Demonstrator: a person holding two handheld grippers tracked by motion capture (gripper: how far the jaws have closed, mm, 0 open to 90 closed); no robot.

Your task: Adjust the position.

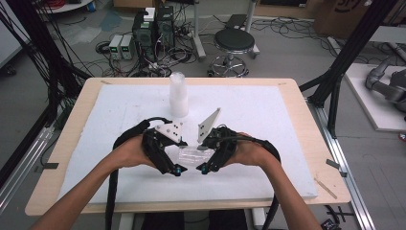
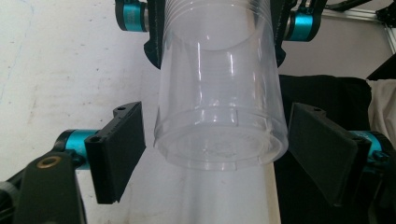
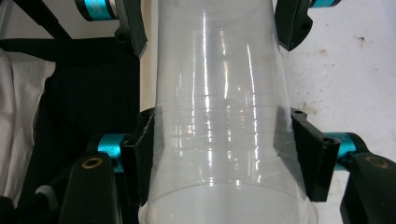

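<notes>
Holding the clear cup (image 1: 196, 154) level near the surface's front edge, your right gripper (image 3: 215, 154) has its jaws clamped on the wide end; your left gripper (image 2: 219, 154) jaws flank the base, half-open, not touching. Next, close them squarely.

Lab, computer towers (image 1: 154, 29) amid floor cables, black frame struts (image 1: 345, 62), stool (image 1: 233, 43)
</notes>
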